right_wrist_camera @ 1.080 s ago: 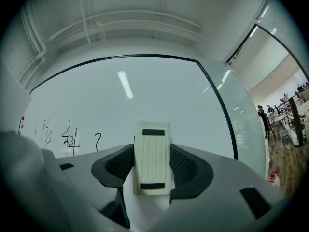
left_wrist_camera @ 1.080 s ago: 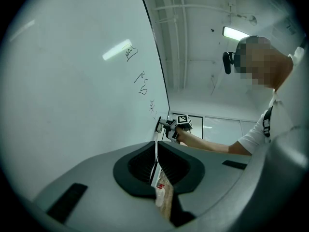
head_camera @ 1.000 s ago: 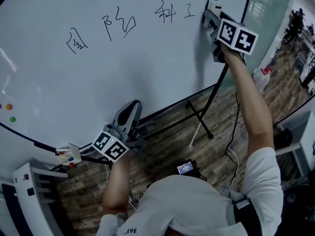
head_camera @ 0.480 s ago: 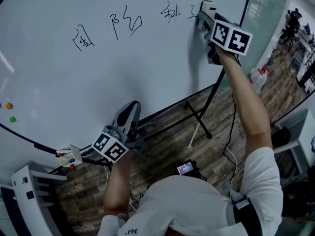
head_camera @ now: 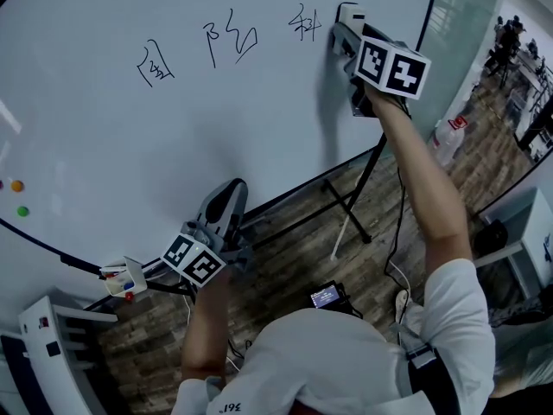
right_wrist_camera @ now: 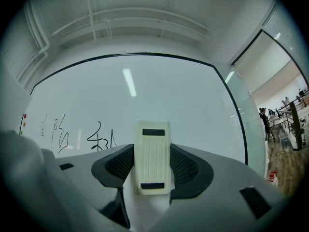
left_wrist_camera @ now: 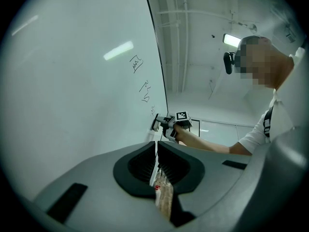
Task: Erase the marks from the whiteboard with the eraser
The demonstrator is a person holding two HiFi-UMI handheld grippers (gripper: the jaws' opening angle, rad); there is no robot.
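While the head view has the right gripper (head_camera: 344,29) holding the eraser (head_camera: 347,13) against the whiteboard (head_camera: 173,145) beside the marks (head_camera: 232,43), the left gripper (left_wrist_camera: 156,151) shows clenched, empty jaws in its own view; the right gripper view shows jaws grasping the eraser, and tilting it could leave streaks

Marks (head_camera: 213,41) "国际科" on whiteboard (head_camera: 173,137)

Large white whiteboard (head_camera: 259,128): open surface below the black handwritten marks (head_camera: 212,41). Obstructions: cream rectangular eraser (right_wrist_camera: 152,157) in the right gripper (head_camera: 344,31), just right of the marks; small round coloured magnets (head_camera: 17,186), far left; black metal stand legs (head_camera: 350,211), beneath.
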